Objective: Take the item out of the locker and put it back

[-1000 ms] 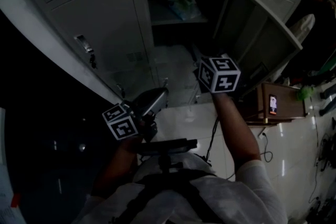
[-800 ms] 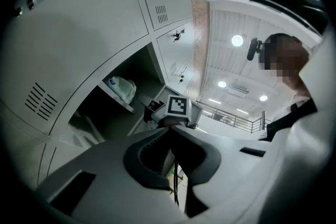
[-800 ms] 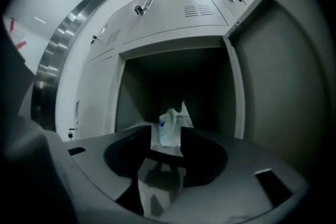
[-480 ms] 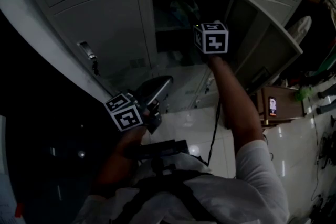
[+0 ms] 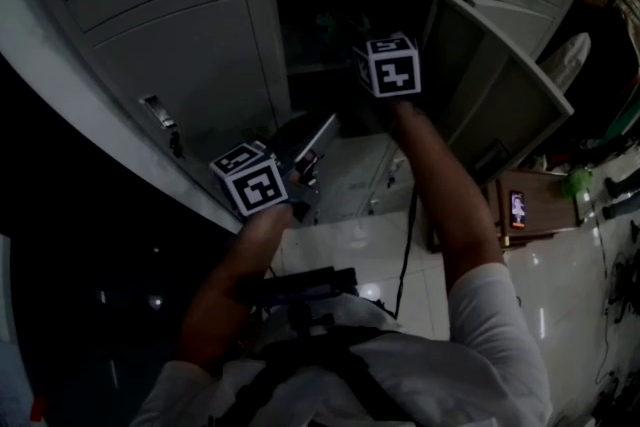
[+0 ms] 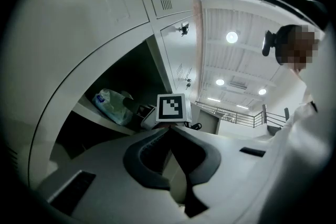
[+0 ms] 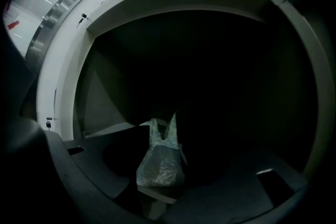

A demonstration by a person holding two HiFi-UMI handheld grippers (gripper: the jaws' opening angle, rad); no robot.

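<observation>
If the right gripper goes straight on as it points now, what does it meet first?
Probably the crumpled greenish plastic bag on the grey locker shelf, though depth is unclear. The right gripper has just been opening its jaws, which grip nothing.

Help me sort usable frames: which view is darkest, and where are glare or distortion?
Right gripper view is darkest: the grey metal locker is near black inside, only the translucent greenish plastic bag shows. Left gripper view is brightest; ceiling lamps flare, and fisheye bends the locker doors. Head view is dim, with sheen on the white tiled floor.
</observation>
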